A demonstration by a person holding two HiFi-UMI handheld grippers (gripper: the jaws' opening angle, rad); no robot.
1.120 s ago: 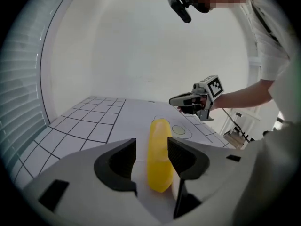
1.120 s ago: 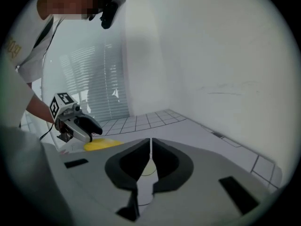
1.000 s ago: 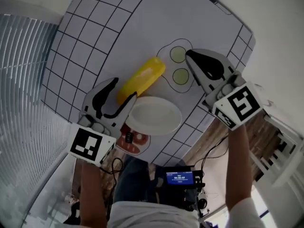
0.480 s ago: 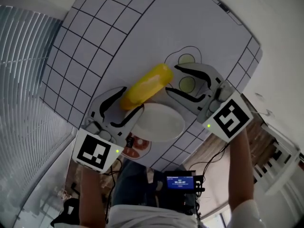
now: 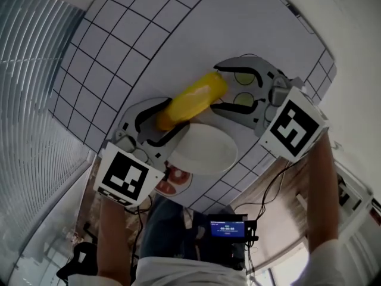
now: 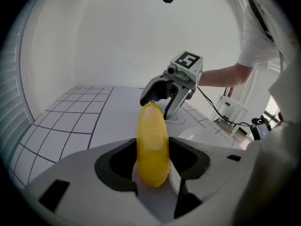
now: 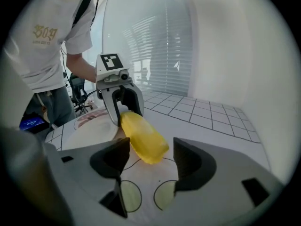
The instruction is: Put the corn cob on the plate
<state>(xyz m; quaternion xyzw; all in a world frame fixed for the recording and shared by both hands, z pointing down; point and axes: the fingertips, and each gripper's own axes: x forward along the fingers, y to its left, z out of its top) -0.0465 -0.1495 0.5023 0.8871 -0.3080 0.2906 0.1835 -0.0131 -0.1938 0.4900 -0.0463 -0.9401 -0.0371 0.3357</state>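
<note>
Beside plate (image 5: 208, 155), left gripper (image 5: 174, 115), angled down, pinches corn cob (image 5: 193, 100); right gripper (image 5: 218, 88) jaws just opened round tip.

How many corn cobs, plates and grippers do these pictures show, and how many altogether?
corn cob: 1
plate: 1
grippers: 2 (left gripper grips the corn cob; right gripper has just been opening its jaws, cob end between them, untouched)
Total: 4

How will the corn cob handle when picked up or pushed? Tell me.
The corn cob looks smooth and glossy, so it may slip under a light grip. Its rounded, elongated shape would likely roll if pushed sideways. It looks straight, with no sag, so it is probably stiff.
</note>
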